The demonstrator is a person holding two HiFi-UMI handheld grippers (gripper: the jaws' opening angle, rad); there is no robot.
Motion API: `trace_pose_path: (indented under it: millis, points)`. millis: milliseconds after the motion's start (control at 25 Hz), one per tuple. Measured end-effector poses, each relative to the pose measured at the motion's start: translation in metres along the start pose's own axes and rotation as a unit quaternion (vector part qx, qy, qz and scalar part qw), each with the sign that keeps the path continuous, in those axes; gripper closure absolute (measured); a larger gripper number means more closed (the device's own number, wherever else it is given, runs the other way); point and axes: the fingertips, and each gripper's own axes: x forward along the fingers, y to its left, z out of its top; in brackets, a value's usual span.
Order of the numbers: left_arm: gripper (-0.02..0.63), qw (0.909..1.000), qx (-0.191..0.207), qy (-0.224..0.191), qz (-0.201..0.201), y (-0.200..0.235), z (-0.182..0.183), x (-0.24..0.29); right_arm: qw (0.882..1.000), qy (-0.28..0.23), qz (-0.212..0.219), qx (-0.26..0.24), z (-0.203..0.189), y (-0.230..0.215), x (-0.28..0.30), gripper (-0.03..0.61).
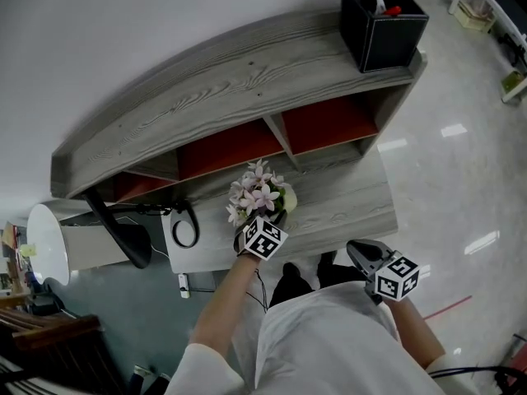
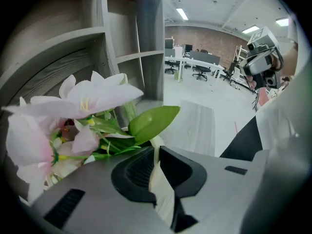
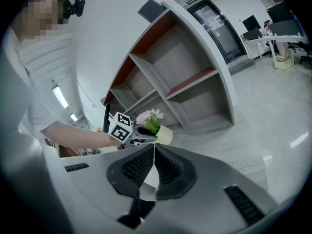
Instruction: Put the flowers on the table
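Observation:
A bunch of pale pink flowers (image 1: 259, 192) with green leaves stands in a small cream pot (image 1: 287, 199) over the grey wooden table (image 1: 346, 196). My left gripper (image 1: 270, 220) is shut on the pot's rim, and the blooms (image 2: 83, 101) fill the left of the left gripper view. Between its jaws I see the cream rim (image 2: 158, 179). Whether the pot's base rests on the table I cannot tell. My right gripper (image 1: 362, 253) hangs shut and empty by the table's front edge, close to my body. In the right gripper view the pot (image 3: 165, 135) shows ahead of that gripper (image 3: 154, 147).
A curved grey shelf unit (image 1: 247, 81) with red-backed compartments rises behind the table. A black box (image 1: 383, 23) with pens stands on its right end. A black cable loop (image 1: 185, 225) lies at the table's left end, next to a black stand (image 1: 123, 233).

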Motion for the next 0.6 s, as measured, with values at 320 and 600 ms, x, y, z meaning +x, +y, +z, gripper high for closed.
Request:
trace_pose_path:
  millis: [320, 600]
  points:
    - [0.566, 0.9989, 0.029, 0.037, 0.003, 0.022, 0.003, 0.031, 1.0, 0.014, 0.001, 0.002, 0.006, -0.007, 0.009, 0.558]
    - [0.566, 0.9972, 0.052, 0.054, -0.006, 0.032, -0.004, 0.065, 1.0, 0.007, -0.03, 0.006, 0.009, -0.006, 0.01, 0.558]
